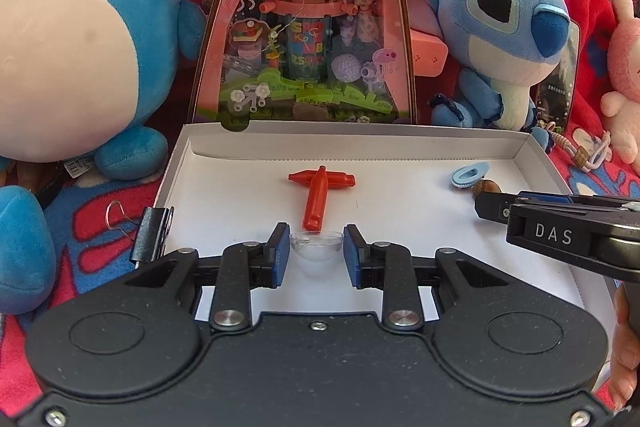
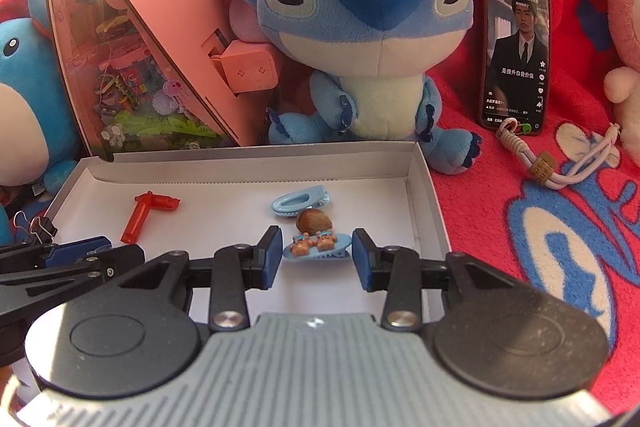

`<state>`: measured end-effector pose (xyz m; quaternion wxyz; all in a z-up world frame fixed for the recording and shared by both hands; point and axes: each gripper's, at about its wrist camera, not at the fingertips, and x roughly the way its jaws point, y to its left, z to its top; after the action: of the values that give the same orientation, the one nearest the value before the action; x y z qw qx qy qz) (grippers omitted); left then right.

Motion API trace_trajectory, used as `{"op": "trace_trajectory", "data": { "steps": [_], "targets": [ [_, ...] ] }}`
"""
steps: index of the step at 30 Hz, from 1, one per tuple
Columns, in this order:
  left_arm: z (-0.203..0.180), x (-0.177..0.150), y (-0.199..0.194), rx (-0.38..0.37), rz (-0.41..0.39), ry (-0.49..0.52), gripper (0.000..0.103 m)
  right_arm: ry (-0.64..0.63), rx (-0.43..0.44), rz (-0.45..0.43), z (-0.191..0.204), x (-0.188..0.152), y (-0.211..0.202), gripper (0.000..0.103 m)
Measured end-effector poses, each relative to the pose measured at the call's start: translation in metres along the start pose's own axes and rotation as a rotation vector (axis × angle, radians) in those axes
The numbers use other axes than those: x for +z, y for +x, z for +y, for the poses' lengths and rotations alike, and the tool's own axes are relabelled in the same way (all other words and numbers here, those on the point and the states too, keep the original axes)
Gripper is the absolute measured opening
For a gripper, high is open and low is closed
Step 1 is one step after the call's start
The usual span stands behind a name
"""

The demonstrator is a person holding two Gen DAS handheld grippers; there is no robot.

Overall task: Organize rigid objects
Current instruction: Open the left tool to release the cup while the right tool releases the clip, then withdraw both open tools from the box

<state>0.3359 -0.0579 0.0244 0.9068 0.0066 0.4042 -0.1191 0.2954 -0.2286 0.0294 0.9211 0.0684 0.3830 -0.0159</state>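
White box tray (image 1: 536,163) holds all the pieces. Orange T-shaped piece (image 1: 318,193) at 12 o'clock of the left gripper (image 1: 316,253): stiff, light; take its long stem. Bear hair clip (image 2: 316,247) sits between the right gripper (image 2: 316,255) pads, clear dome (image 1: 316,243) between the left's; contact unclear on both. Dome probably slippery; grip its rim.

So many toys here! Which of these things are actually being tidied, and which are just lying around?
Part of the job:
white box
red plastic piece
clear dome
plain blue hair clip
hair clip with bears
brown bead

Just lying about:
blue plush toy
phone
pink display case
binder clip
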Motion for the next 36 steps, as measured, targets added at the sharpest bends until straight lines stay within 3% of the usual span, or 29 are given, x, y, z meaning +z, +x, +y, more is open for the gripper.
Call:
{"op": "trace_trajectory", "data": {
  "steps": [11,15,17,36],
  "targets": [
    [-0.001,0.0,0.002,0.01,-0.019,0.01,0.028,0.008,0.0,-0.003,-0.003,-0.001,0.005,0.046],
    [-0.002,-0.001,0.001,0.016,-0.023,0.017,0.035,0.01,0.006,-0.009,-0.003,-0.001,0.005,0.048],
    [-0.002,-0.001,0.001,0.018,-0.022,0.024,0.036,0.016,0.004,-0.015,-0.003,-0.001,0.003,0.058],
    [0.0,-0.012,-0.042,0.027,-0.078,0.031,0.058,0.003,0.024,-0.058,-0.001,-0.011,-0.032,0.08]
  ]
}}
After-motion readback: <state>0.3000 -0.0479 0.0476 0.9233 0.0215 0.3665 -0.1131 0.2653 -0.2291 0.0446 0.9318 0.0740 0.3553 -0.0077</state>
